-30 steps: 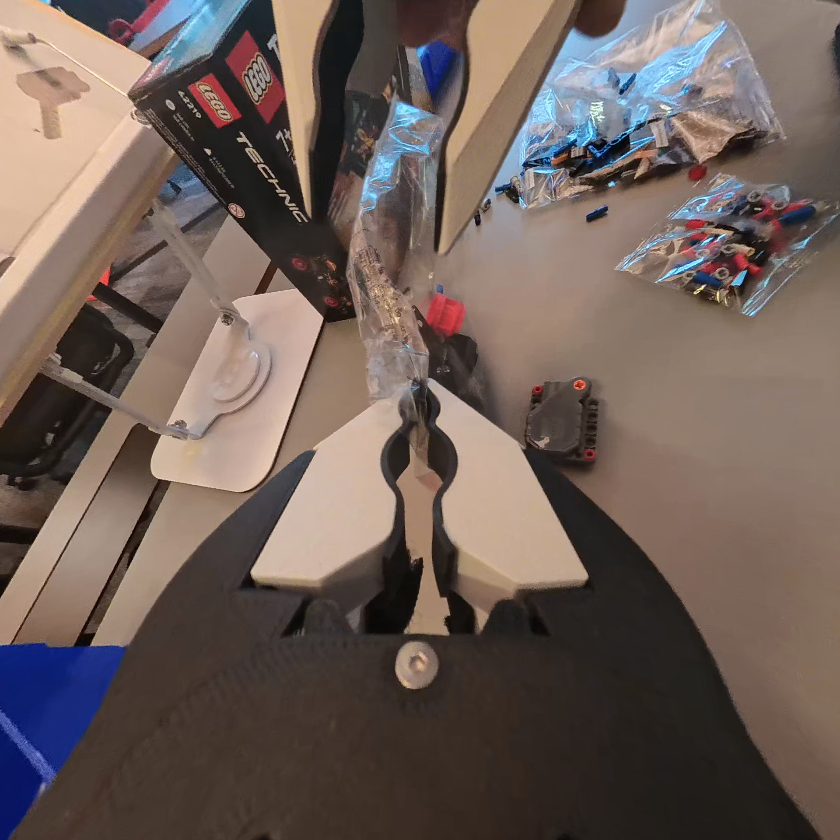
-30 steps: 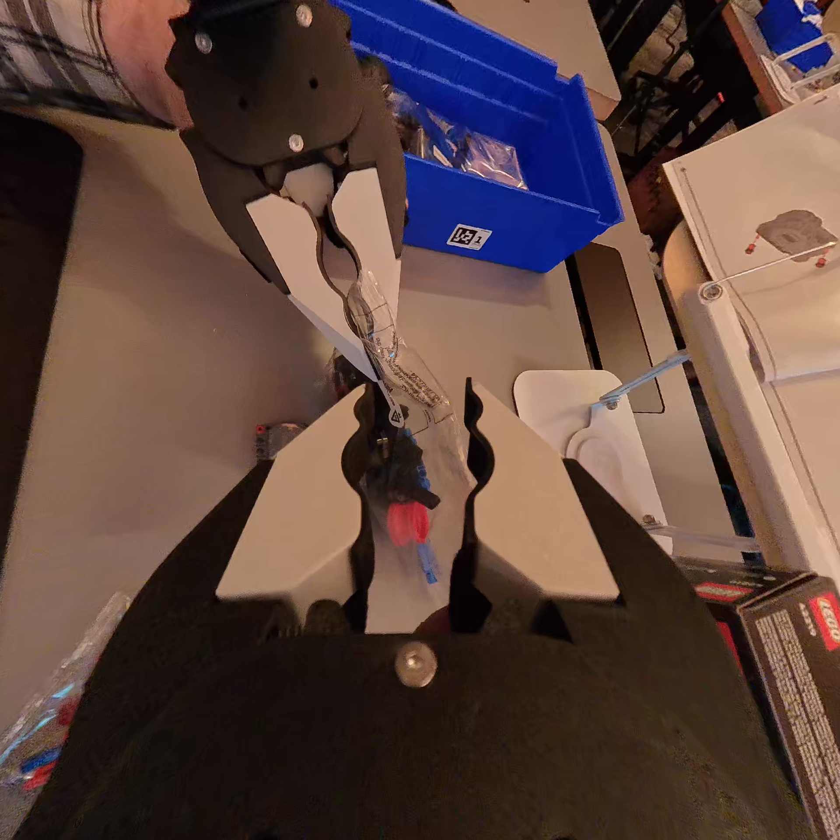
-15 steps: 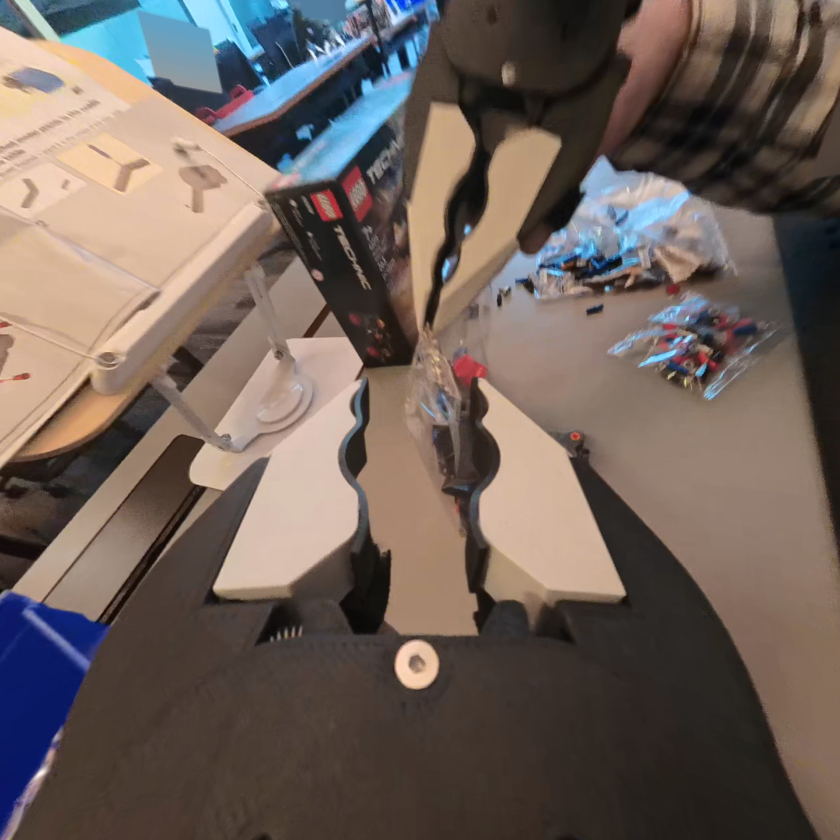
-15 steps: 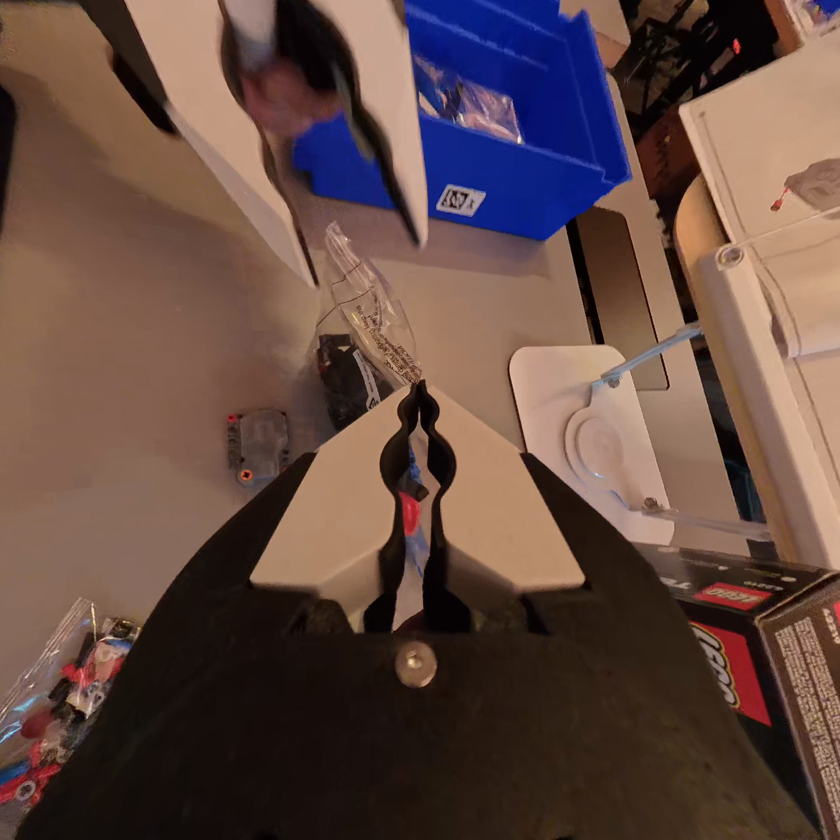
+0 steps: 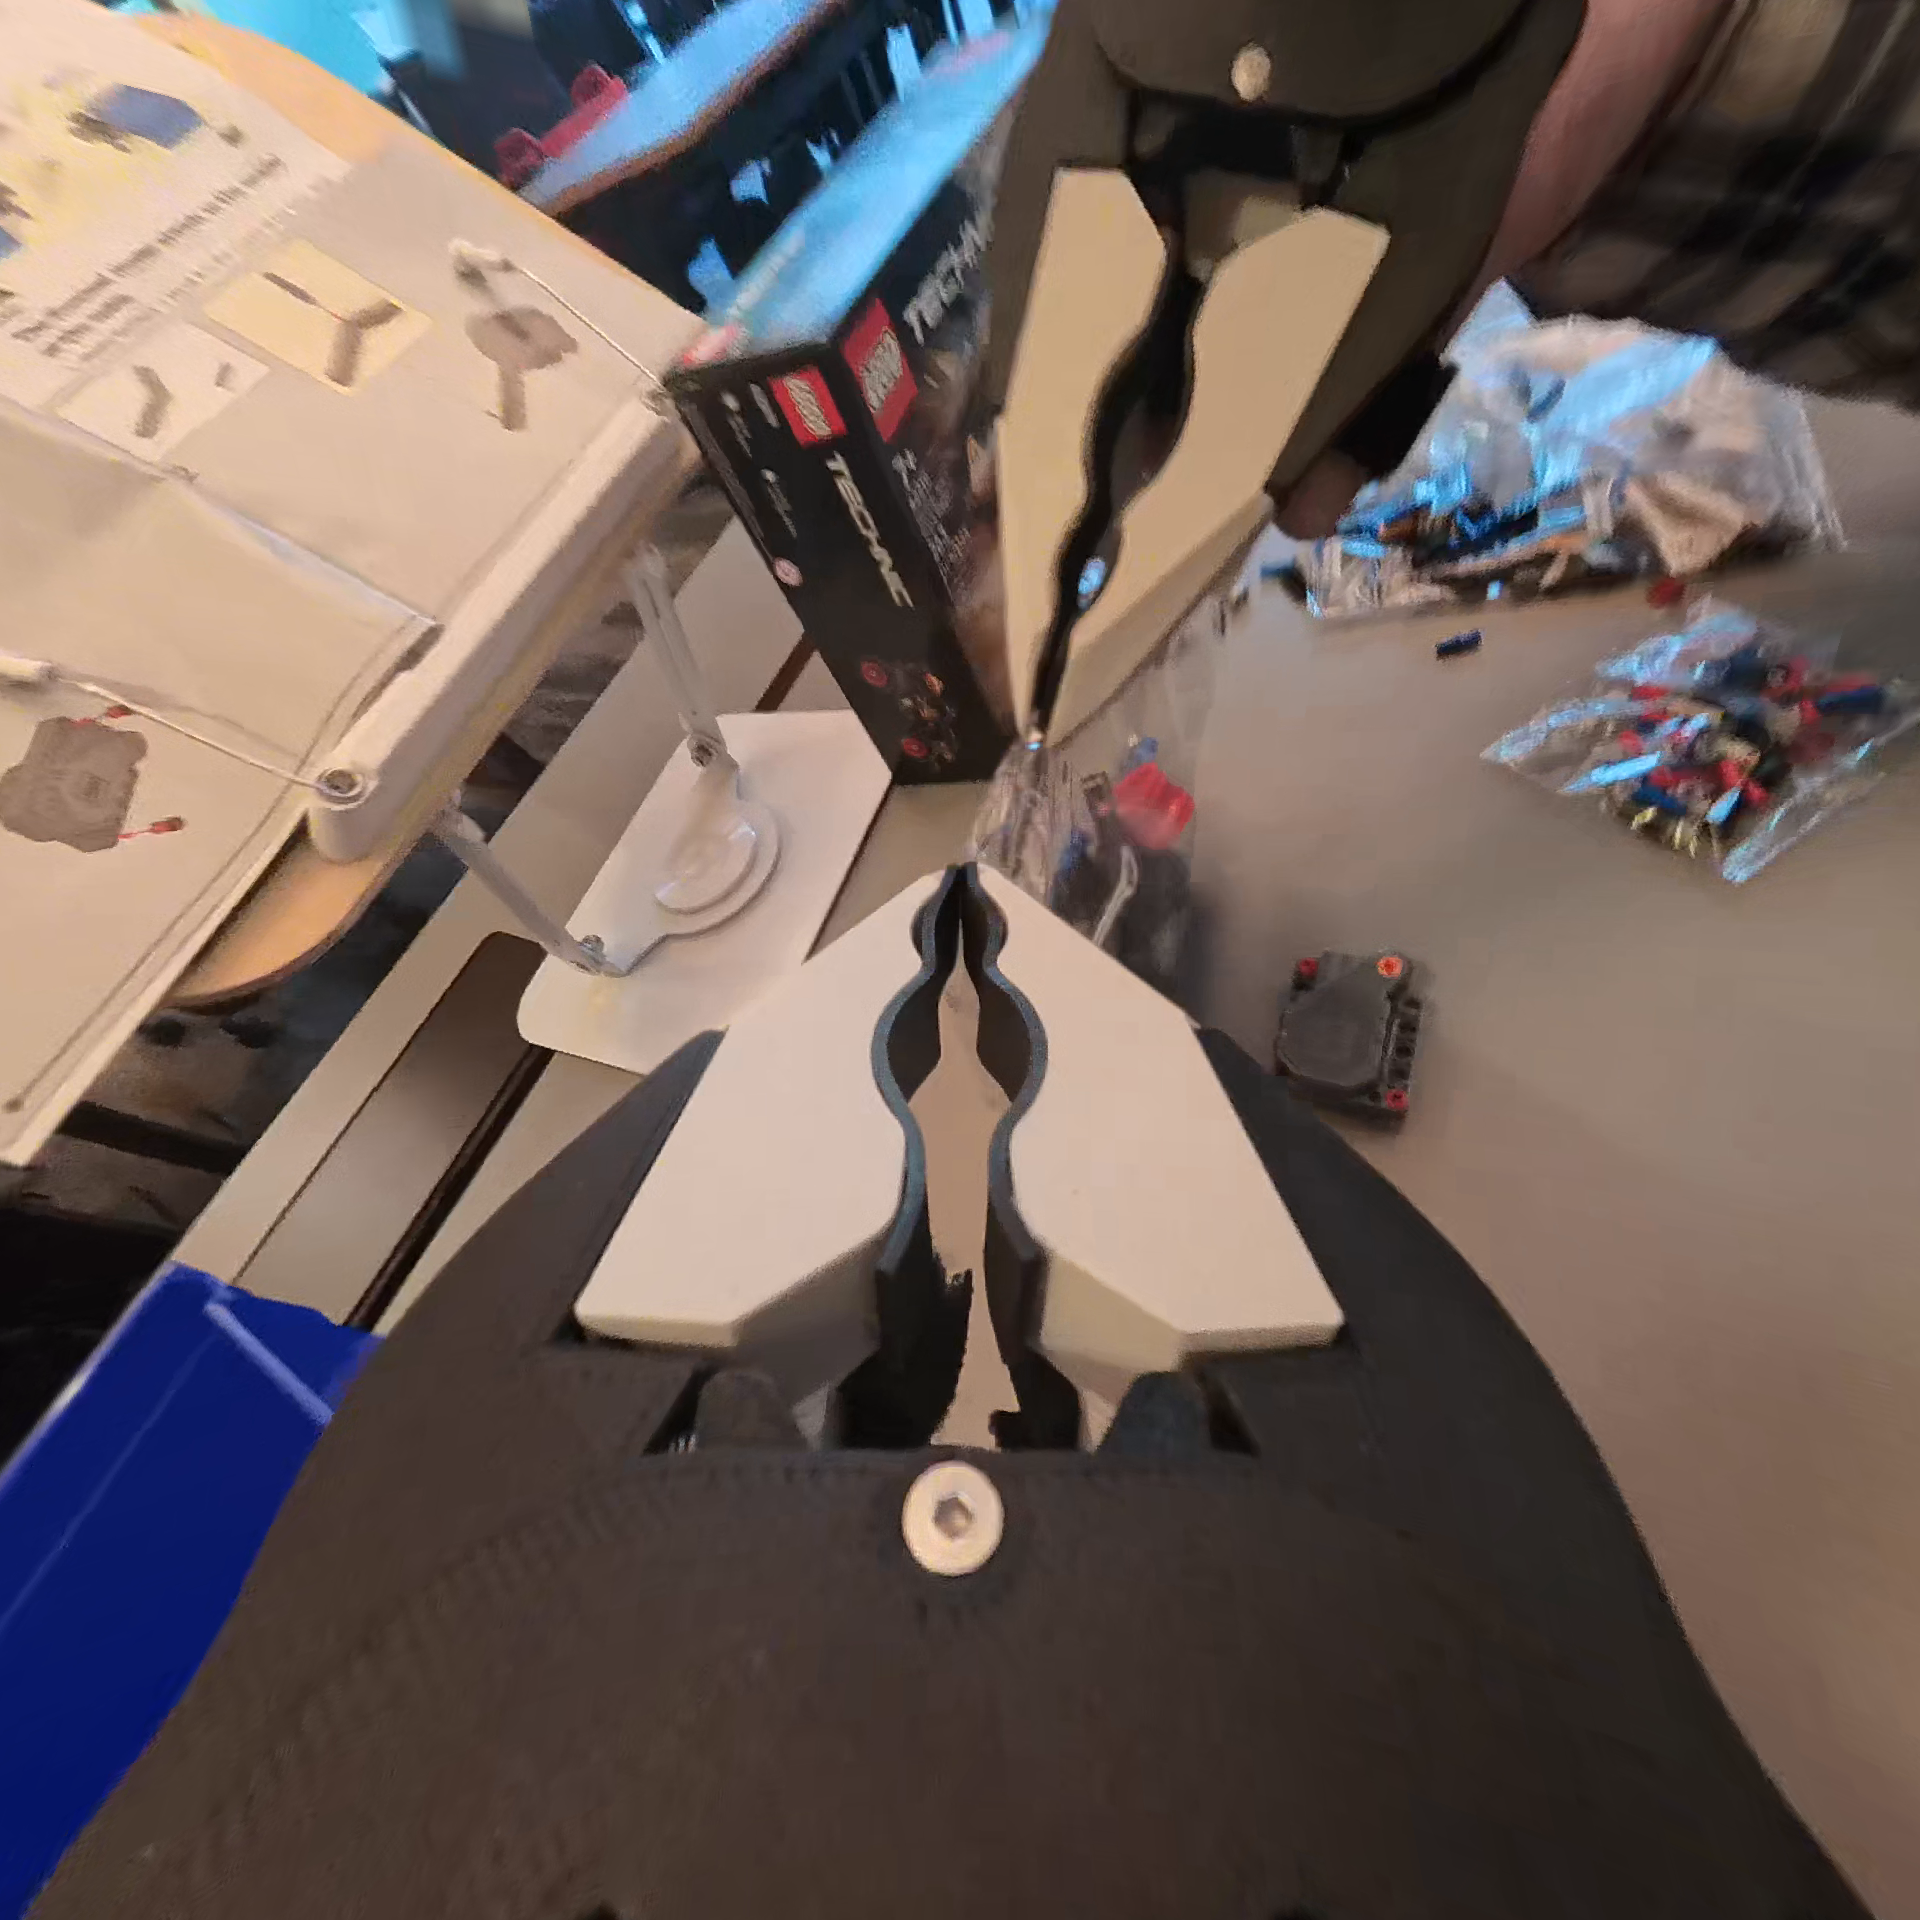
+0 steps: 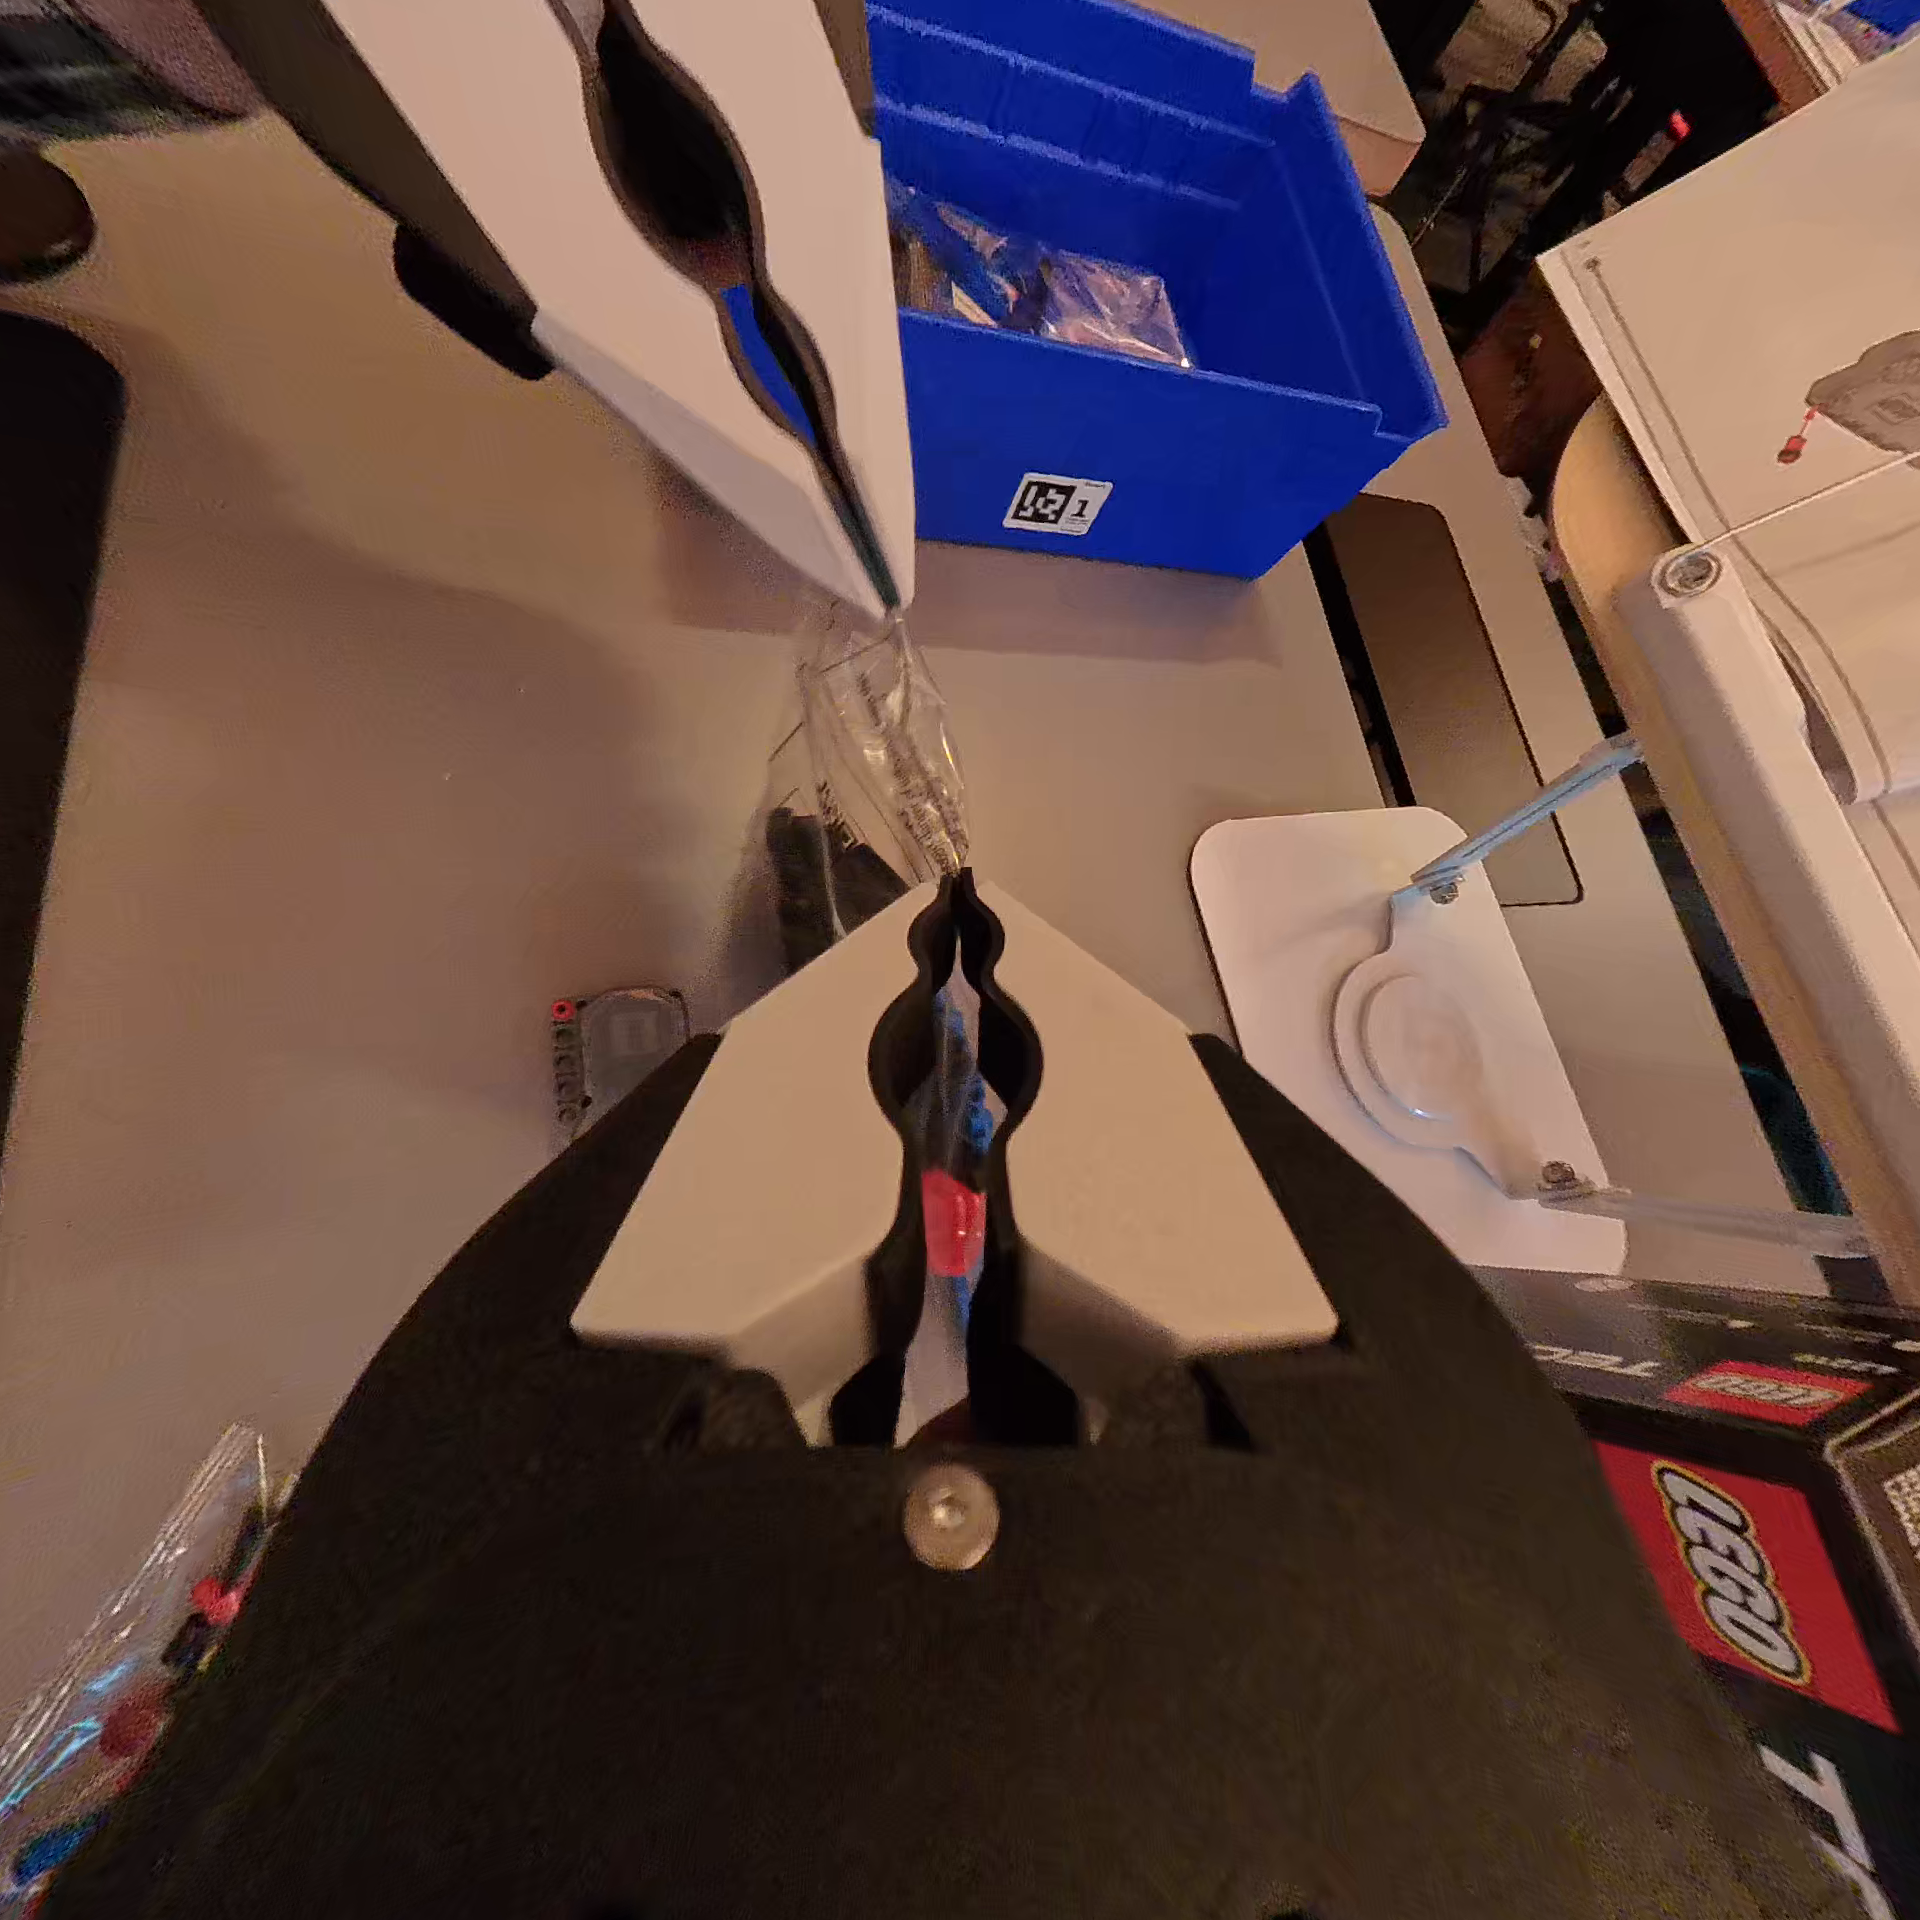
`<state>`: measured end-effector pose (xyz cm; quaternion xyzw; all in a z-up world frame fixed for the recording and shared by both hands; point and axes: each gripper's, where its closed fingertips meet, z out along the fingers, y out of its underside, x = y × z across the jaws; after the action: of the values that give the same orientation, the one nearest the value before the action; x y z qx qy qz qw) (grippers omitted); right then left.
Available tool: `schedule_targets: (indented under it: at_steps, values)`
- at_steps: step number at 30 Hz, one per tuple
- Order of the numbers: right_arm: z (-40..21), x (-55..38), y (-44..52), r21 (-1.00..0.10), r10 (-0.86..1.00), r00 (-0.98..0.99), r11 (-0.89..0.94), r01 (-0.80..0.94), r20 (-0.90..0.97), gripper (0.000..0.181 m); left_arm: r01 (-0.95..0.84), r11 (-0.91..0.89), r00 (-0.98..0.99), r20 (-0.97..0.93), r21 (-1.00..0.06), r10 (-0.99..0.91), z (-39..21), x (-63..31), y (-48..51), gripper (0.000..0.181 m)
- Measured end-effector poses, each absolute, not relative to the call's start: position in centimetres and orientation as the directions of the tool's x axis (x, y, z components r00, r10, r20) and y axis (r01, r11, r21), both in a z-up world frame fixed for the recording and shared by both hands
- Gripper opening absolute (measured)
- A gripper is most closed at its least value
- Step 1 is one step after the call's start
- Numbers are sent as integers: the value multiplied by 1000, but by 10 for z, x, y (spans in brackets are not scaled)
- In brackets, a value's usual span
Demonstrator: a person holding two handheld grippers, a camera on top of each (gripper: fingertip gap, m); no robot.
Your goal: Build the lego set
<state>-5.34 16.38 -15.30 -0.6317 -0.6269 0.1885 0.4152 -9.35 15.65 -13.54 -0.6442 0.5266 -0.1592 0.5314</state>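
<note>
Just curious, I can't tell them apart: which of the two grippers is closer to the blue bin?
Left. The left gripper hangs just in front of the blue bin; the right gripper sits farther back, beside the black box. Both pinch one clear bag.

Bag (image 6: 1081,312) in bin (image 6: 1143,457)

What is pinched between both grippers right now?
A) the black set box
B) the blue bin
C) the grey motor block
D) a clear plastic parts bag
D: the clear plastic parts bag stretches between the closed tips of the right gripper and the left gripper; the box, block and bin sit on the table untouched.
</note>
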Motion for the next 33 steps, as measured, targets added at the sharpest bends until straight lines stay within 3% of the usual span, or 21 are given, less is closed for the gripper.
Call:
schedule_targets:
  at_steps: [4, 8, 12, 14, 21, 24, 33]
  values:
    - [-144, -55, 160, -816, 963, 147, 106, 568, 228, 0, -289, 13, 426, -141, -957, -894, -119, -94, 157, 0]
    - [-134, -62, 159, -829, 954, 156, 132, 543, 254, 20, -310, 0, 396, -130, -951, -909, -126, -91, 154, 0]
    - [-132, -77, 161, -790, 931, 126, 212, 576, 342, 16, -342, 25, 351, -153, -939, -924, -128, -86, 149, 0]
    - [-135, -82, 159, -777, 932, 90, 235, 584, 350, 0, -355, 34, 342, -164, -934, -925, -129, -87, 148, 0]
    - [-137, -87, 156, -775, 929, 89, 243, 583, 358, 0, -453, 88, 391, -286, -887, -875, -133, -87, 159, 12]
    - [-139, -87, 159, -773, 927, 102, 236, 590, 361, 0, -516, 86, 374, -315, -852, -873, -143, -84, 162, 0]
    - [-141, -95, 162, -727, 884, 93, 312, 612, 458, 0, -486, 35, 356, -234, -873, -905, -146, -86, 164, 0]
